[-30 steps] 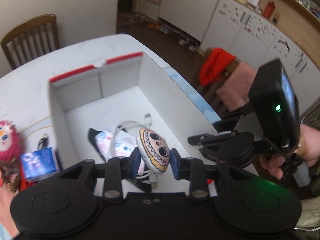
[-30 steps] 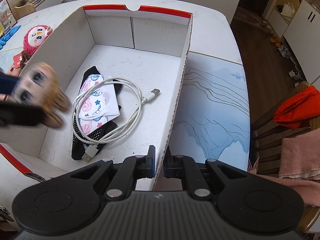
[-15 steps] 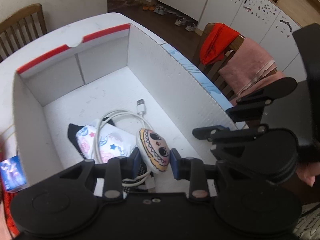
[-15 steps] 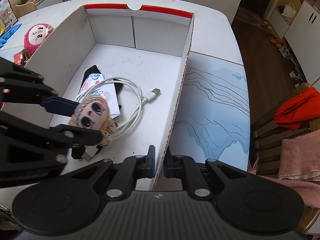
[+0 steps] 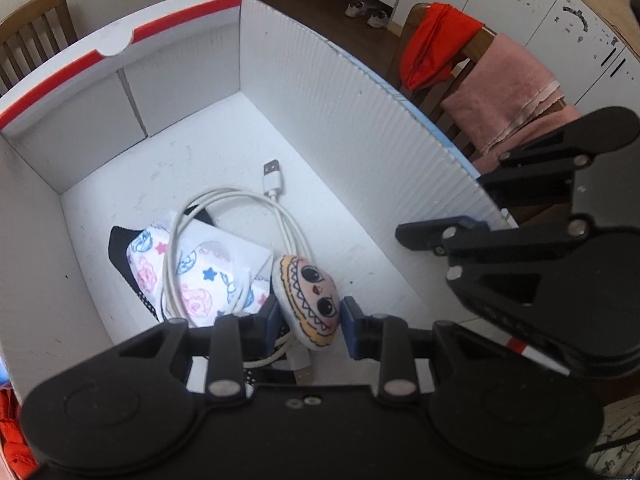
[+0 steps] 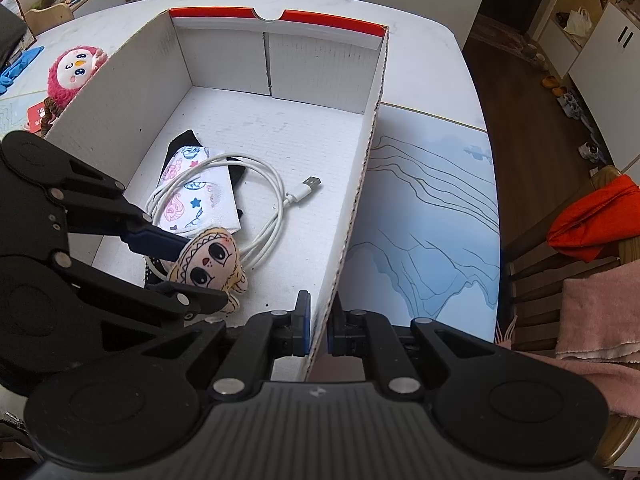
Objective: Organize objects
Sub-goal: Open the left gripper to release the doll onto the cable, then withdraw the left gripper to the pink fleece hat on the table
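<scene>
the right gripper [image 6: 318, 330] is pinching the box [image 6: 372, 136] wall, steadying it, while the left gripper [image 5: 308, 322] is gripping the doll [image 5: 310, 300] low inside for release.

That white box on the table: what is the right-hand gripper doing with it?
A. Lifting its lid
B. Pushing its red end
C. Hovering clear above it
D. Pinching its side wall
D: the right gripper has a finger on each side of the white box's side wall, clamped shut on its top edge.

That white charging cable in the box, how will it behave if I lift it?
The white cable looks floppy: its loose coil would probably sag and unwind. Likely light. It lies over the patterned pouch, so it may drag that.
</scene>
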The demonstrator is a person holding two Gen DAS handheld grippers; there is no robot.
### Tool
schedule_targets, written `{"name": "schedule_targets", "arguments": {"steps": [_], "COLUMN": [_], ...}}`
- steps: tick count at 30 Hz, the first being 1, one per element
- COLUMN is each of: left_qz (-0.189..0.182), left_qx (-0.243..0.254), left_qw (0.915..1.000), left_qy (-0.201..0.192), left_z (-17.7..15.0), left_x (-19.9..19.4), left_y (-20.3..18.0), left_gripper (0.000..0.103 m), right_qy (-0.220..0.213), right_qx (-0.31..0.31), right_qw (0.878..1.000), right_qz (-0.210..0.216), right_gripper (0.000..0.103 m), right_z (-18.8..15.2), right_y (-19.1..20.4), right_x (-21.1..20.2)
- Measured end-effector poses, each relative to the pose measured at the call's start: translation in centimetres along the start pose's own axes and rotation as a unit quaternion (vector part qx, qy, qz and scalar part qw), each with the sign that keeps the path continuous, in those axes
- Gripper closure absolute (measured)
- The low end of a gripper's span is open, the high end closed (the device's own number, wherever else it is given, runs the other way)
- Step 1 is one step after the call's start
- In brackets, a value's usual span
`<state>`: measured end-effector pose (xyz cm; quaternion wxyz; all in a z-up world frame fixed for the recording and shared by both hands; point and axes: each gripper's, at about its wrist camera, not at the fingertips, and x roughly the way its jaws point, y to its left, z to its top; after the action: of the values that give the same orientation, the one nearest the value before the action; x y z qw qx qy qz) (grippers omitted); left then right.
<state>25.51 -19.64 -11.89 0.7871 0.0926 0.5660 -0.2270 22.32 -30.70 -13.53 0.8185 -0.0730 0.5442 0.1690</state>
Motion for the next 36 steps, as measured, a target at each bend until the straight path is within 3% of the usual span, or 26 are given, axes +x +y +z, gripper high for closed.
{"name": "schedule_targets", "arguments": {"steps": [10, 14, 17, 29, 36], "left_qz": [0.006, 0.012, 0.018, 0.017, 0.036], "left_qx": [0.002, 0.006, 0.009, -0.032, -0.071], "left_qw": [0.9999, 0.9999, 0.9997, 0.996, 0.9898], "left_qy": [0.015, 0.006, -0.01, -0.082, -0.118], "left_z": [-0.3, -0.5, -0.7, -1.4, -2.9], "left_x": [0.5, -0.1, -1.1, -6.8, -10.1], "left_y": [0.0, -0.2, -0.2, 1.1, 3.2], "left_gripper": [0.067, 0.056, 0.045, 0.039, 0.033], "right_qy": [0.0, 0.0, 0.0, 0.0, 0.001], "right_qx": [0.001, 0.001, 0.0, -0.002, -0.002], "right_qw": [1.0, 1.0, 1.0, 1.0, 1.0], "right_qz": [0.0, 0.0, 0.0, -0.001, -0.001], "right_gripper": [0.096, 0.096, 0.096, 0.096, 0.096], "right_z": [0.0, 0.0, 0.0, 0.0, 0.0], "right_y": [0.0, 0.0, 0.0, 0.0, 0.0], "right_x": [0.0, 0.0, 0.0, 0.0, 0.0]}}
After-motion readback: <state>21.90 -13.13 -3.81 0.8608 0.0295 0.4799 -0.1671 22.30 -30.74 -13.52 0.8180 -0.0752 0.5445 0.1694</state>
